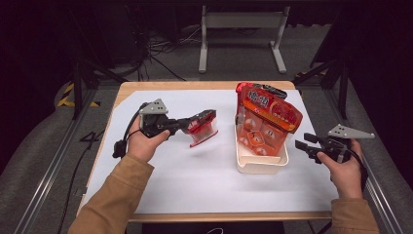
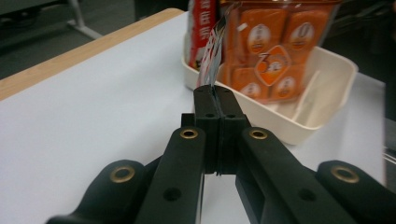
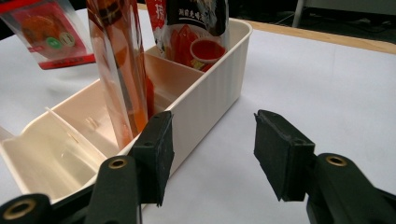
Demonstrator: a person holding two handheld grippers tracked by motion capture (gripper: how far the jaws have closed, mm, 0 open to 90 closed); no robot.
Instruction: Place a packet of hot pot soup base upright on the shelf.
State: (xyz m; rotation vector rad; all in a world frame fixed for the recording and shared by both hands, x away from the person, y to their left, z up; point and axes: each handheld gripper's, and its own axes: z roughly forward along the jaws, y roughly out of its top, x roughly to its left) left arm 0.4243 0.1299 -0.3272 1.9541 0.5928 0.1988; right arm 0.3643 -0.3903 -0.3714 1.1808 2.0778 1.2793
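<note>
My left gripper (image 1: 210,118) is shut on the edge of a small red snack packet (image 1: 201,131), held just above the white paper, left of a cream divided bin (image 1: 260,165). In the left gripper view the jaws (image 2: 215,95) pinch the packet's thin edge (image 2: 212,65), with the bin (image 2: 327,88) beyond. A large orange snack bag (image 1: 268,122) stands in the bin, and a red pouch (image 1: 246,90) stands at its far end. My right gripper (image 1: 301,145) is open, just right of the bin. In the right gripper view its jaws (image 3: 215,149) hold nothing beside the bin wall (image 3: 210,93).
White paper (image 1: 160,180) covers the wooden table (image 1: 195,85). The bin's near compartment (image 3: 42,154) holds nothing. Metal rails run along both table sides, and a stand (image 1: 241,29) sits on the floor beyond the far edge.
</note>
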